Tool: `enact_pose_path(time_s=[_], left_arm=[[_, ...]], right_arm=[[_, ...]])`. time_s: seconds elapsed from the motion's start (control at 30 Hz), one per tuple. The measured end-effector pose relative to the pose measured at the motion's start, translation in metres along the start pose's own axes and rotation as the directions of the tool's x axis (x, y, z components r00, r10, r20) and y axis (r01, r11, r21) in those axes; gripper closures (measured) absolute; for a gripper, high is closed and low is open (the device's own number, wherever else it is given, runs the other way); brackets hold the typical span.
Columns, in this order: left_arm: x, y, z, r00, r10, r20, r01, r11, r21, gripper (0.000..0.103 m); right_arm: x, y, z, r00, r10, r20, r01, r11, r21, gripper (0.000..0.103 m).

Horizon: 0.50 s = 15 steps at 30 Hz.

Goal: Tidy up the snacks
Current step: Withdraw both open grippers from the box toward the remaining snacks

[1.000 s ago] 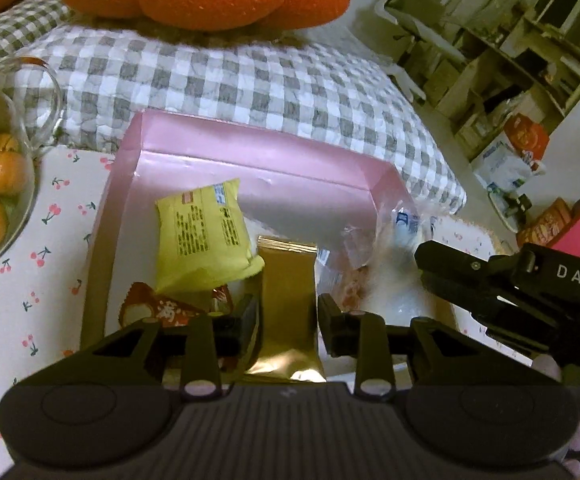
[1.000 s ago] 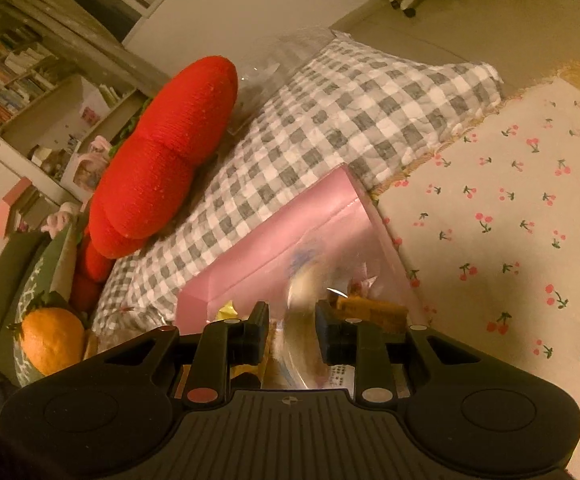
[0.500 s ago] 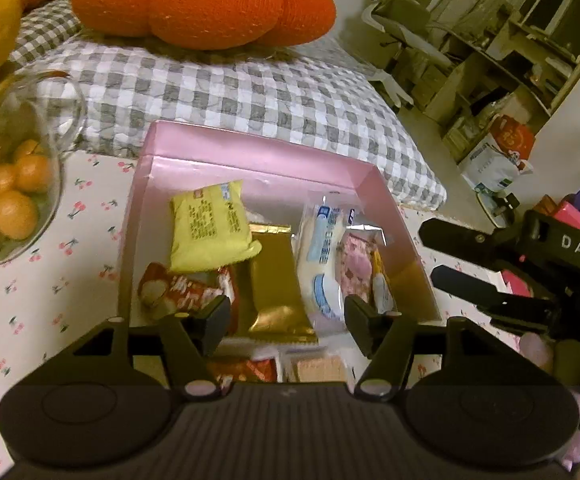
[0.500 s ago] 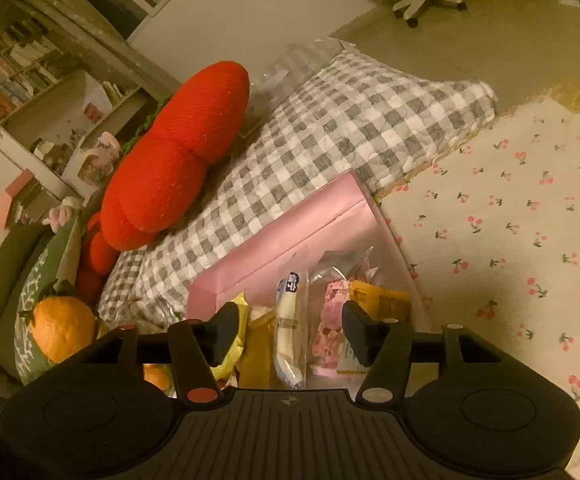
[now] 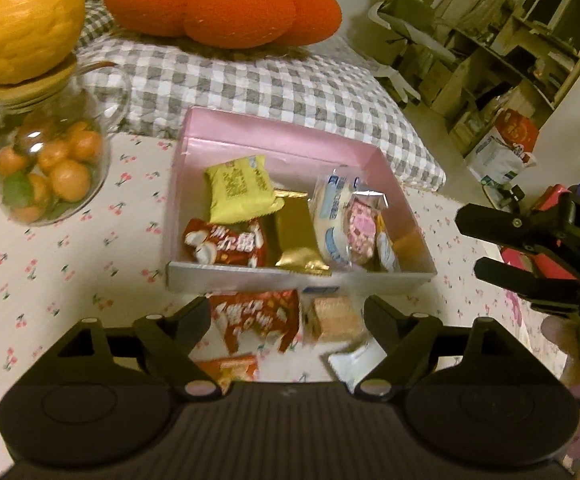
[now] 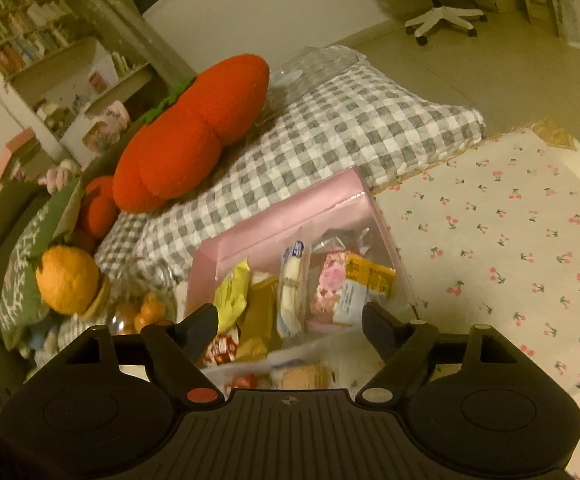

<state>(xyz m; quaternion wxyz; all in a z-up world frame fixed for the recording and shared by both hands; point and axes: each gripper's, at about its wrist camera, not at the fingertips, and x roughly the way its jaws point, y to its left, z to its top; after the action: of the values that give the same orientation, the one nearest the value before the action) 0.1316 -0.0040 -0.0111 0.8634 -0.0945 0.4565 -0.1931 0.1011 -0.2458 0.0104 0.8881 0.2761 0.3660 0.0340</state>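
A pink box (image 5: 290, 148) on the cherry-print cloth holds a yellow packet (image 5: 240, 188), a red packet (image 5: 226, 244), a gold packet (image 5: 295, 236), a white-and-blue packet (image 5: 331, 212) and a pink packet (image 5: 361, 228). The box also shows in the right wrist view (image 6: 290, 208). Loose snacks lie in front of it: a red packet (image 5: 256, 314), a wafer pack (image 5: 335, 318), an orange packet (image 5: 236, 368). My left gripper (image 5: 288, 312) is open and empty above these. My right gripper (image 6: 290, 320) is open and empty over the box's near side; it also shows in the left wrist view (image 5: 517, 248).
A glass jar of small oranges (image 5: 46, 168) with a lemon-shaped toy (image 5: 26, 16) on its lid stands left of the box. A checked cushion (image 5: 258, 80) with a red pumpkin pillow (image 5: 226, 0) lies behind. Cherry-print cloth (image 6: 509, 240) extends right.
Both grippers opened, letting go of the gold packet and the white-and-blue packet into the box. Both then pulled back and up, away from the box.
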Motion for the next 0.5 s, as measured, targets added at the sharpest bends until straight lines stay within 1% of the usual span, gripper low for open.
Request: enact_pose_path(time_s=[0.1, 0.23, 0.4, 0.5], left_arm=[[-0.008, 0.005, -0.006, 1.0, 0.011, 0.003, -0.011, 1.0, -0.007, 0.014], [-0.016, 0.011, -0.014, 0.999, 0.035, -0.002, -0.035, 0.999, -0.005, 0.012], [-0.024, 0.016, -0.026, 0.997, 0.079, -0.012, -0.079, 0.997, 0.02, 0.007], [-0.026, 0.019, -0.033, 0.995, 0.096, -0.015, -0.096, 0.995, 0.026, 0.007]], right_arm=[[-0.008, 0.004, -0.006, 1.0, -0.019, -0.015, 0.018, 0.999, -0.028, 0.021], [-0.014, 0.007, -0.014, 0.999, -0.028, -0.034, 0.026, 0.999, -0.048, 0.021], [-0.016, 0.011, -0.028, 0.998, -0.02, -0.06, 0.016, 0.997, -0.08, 0.02], [-0.016, 0.012, -0.036, 0.998, -0.011, -0.068, 0.004, 0.995, -0.102, 0.019]])
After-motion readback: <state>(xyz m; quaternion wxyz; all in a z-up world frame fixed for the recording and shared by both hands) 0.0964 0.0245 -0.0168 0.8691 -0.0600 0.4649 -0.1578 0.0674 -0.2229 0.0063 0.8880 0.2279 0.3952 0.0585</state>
